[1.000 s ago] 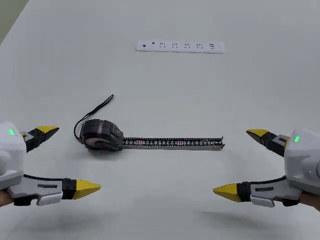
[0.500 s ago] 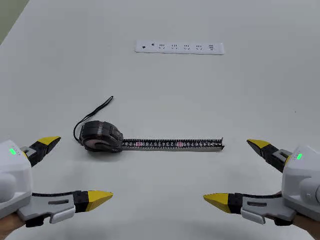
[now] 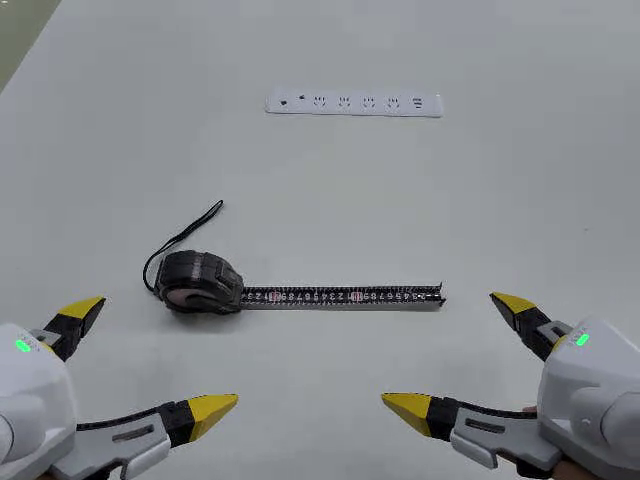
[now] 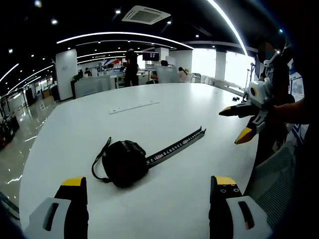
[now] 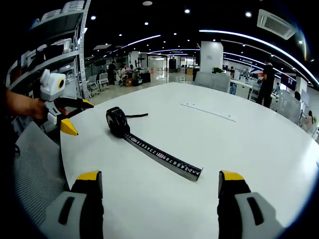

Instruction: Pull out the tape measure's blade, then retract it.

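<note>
A black tape measure case (image 3: pixel 198 283) lies on the white table with its blade (image 3: pixel 342 296) drawn out to the right, flat on the surface. The case (image 4: pixel 124 162) and blade (image 4: pixel 177 146) also lie ahead in the left gripper view; the right gripper view has the case (image 5: pixel 117 121) and blade (image 5: pixel 162 157) too. My left gripper (image 3: pixel 148 360) hovers open at the near left, short of the case. My right gripper (image 3: pixel 455 355) hangs open at the near right, just past the blade's hooked end (image 3: pixel 440 292). Neither touches the tape.
A white power strip (image 3: pixel 353 103) lies flat at the far side of the table. The case's black wrist strap (image 3: pixel 180 240) loops out behind it. An office with desks and people lies beyond the table in both gripper views.
Both grippers have drawn back toward me and lower in the head view, their near fingertips closer to each other. The tape measure has not moved.
</note>
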Demonstrator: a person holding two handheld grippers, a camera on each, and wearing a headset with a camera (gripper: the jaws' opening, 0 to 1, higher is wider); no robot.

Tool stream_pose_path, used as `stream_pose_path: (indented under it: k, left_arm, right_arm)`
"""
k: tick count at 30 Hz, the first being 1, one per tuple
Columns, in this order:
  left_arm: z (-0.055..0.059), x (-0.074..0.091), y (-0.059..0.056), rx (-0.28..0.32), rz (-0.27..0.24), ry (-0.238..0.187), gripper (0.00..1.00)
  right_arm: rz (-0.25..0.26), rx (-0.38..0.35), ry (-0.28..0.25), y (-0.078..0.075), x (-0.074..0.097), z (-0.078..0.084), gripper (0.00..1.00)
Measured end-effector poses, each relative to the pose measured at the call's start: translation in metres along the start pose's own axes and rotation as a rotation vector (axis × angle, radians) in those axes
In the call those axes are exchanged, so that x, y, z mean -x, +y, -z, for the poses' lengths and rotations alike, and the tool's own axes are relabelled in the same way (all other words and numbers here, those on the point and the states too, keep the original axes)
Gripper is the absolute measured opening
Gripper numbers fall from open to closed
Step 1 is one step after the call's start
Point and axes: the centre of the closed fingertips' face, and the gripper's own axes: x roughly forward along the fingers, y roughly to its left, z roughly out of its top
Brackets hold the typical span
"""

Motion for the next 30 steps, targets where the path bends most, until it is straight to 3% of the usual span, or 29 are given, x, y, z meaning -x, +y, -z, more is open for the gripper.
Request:
stream_pose_path:
  k: [6,12,23,30]
  left_arm:
    - [0.0,-0.001,-0.004,0.036,-0.037,-0.014,1.0]
    - [0.0,0.001,-0.006,0.042,-0.055,-0.023,1.0]
    - [-0.004,0.003,-0.007,0.059,-0.074,-0.046,1.0]
    - [-0.003,0.003,-0.008,0.079,-0.078,-0.04,1.0]
  right_arm:
    - [0.027,-0.016,0.004,0.008,0.003,0.002,0.97]
    - [0.014,-0.042,0.018,0.016,0.007,0.007,0.96]
    - [0.032,-0.088,0.008,0.019,0.011,0.007,0.96]
    - [0.037,-0.078,0.009,0.016,0.012,0.007,0.96]
